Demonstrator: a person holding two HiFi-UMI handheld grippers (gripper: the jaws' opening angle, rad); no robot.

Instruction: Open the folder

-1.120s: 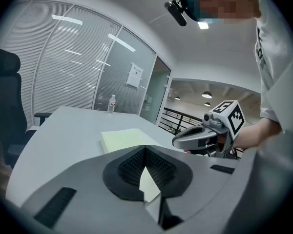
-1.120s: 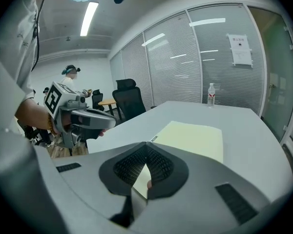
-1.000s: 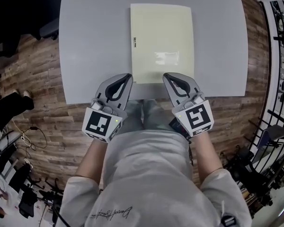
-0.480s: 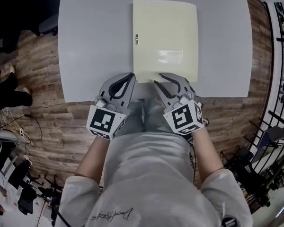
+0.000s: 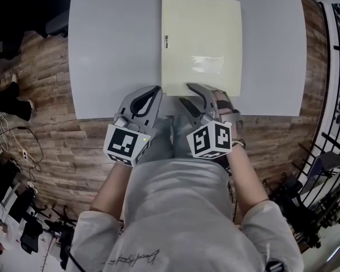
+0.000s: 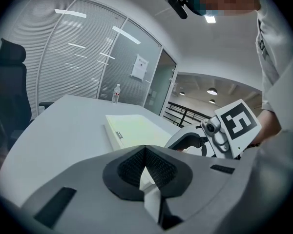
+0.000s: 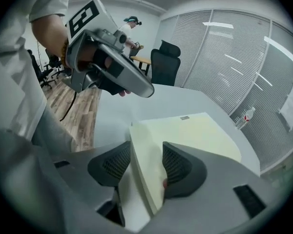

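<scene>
A pale yellow folder [image 5: 201,38] lies flat and closed on the grey table [image 5: 113,50], its spine label to the left. My right gripper [image 5: 185,93] is rolled on its side at the folder's near edge. Its jaws are opening, and that edge of the folder [image 7: 195,130] stands between the pads without being squeezed; the right gripper [image 7: 146,147] straddles it. My left gripper [image 5: 153,90] hovers at the table's front edge just left of the folder, jaws shut and empty. In the left gripper view, the left gripper [image 6: 145,150] points along the folder [image 6: 136,128].
The table's front edge runs right under both grippers, with wooden floor [image 5: 45,129] below. A black office chair [image 7: 165,60] stands at the table's far side. A water bottle [image 6: 116,92] stands on the far end. Another person [image 7: 132,28] stands in the background.
My right gripper has rolled onto its side, sunk to the folder's near edge and gone from shut to spread around that edge. The left gripper has barely shifted.
</scene>
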